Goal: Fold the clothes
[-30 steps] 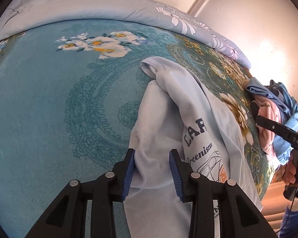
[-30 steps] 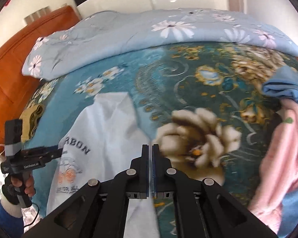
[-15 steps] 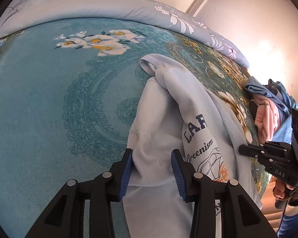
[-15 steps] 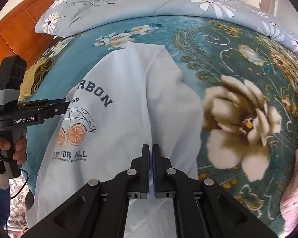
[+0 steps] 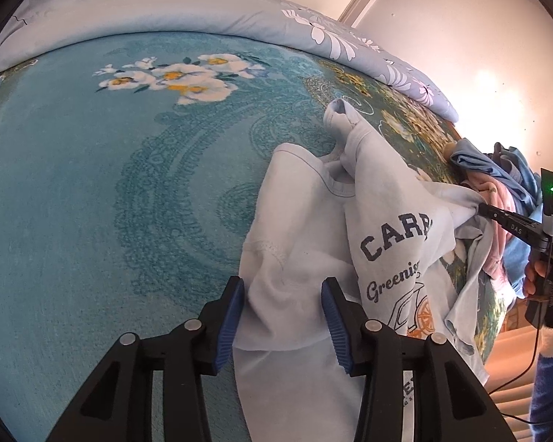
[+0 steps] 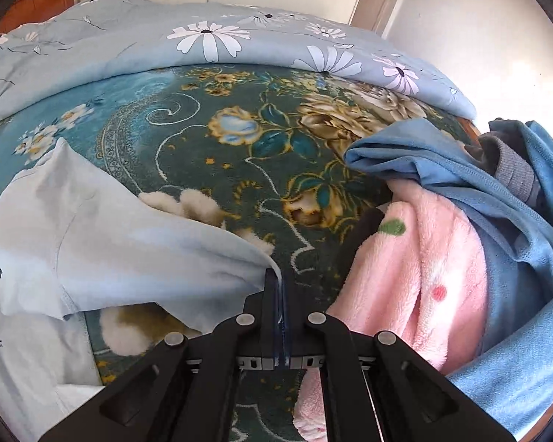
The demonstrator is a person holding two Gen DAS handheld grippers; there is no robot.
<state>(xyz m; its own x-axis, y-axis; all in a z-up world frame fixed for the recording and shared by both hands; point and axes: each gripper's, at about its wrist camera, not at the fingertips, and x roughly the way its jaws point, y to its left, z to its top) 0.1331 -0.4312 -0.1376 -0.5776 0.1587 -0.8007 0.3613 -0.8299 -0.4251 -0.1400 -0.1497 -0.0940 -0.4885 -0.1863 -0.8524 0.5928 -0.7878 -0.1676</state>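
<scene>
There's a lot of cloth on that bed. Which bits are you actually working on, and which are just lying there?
In use:
- pale blue T-shirt
- right gripper, shut on the shirt's edge
- left gripper, open around it

Lying about:
- pink fleece
- blue garment
- daisy quilt
- teal blanket

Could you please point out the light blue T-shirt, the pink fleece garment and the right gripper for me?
light blue T-shirt (image 5: pixel 394 243): left wrist view, on its printed chest.
pink fleece garment (image 6: pixel 413 269): right wrist view, on its fluffy middle.
right gripper (image 6: pixel 274 287): right wrist view, at its closed fingertips pinching the shirt's edge.
</scene>
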